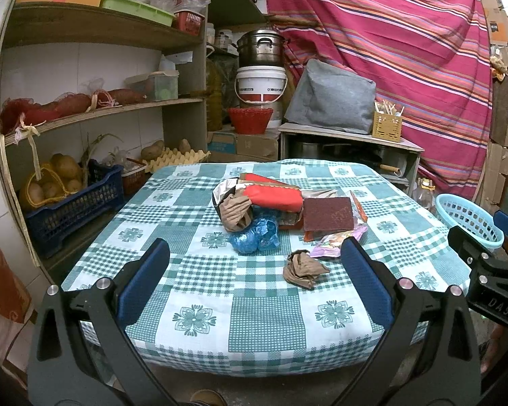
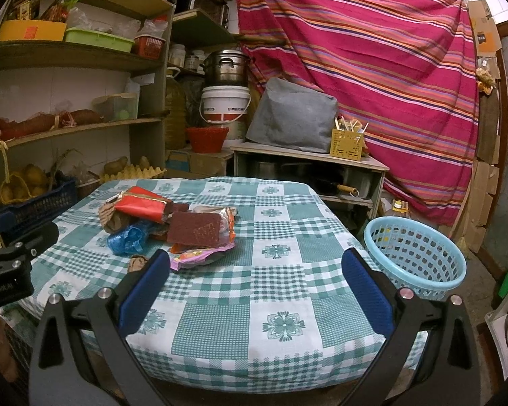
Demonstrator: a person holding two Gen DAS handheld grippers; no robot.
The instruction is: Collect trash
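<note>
The cloth-covered table [image 1: 264, 308] wears teal-and-white checks with flower motifs. On it lie a red foil wrapper [image 1: 276, 196], a crumpled blue plastic bag [image 1: 254, 237] and a maroon scouring pad [image 1: 328, 215]. The perforated plastic basket [image 2: 416, 260] is pale blue; the hanging curtain [image 2: 372, 67] is magenta with stripes.

Trash pile [image 2: 172, 226] on the table [image 2: 281, 223]; basket [image 2: 415, 264] right, beside it.

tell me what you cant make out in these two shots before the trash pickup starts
- Bottom of the trash pile: both views, the red wrapper and brown pad lie on top.
- Crumpled tan scrap: right wrist view, mostly behind the right tool's own finger.
- Blue basket: left wrist view, partly covered by the right tool; its floor is hidden by its wall in both views.
- Print on the pink packet: too small.
</note>
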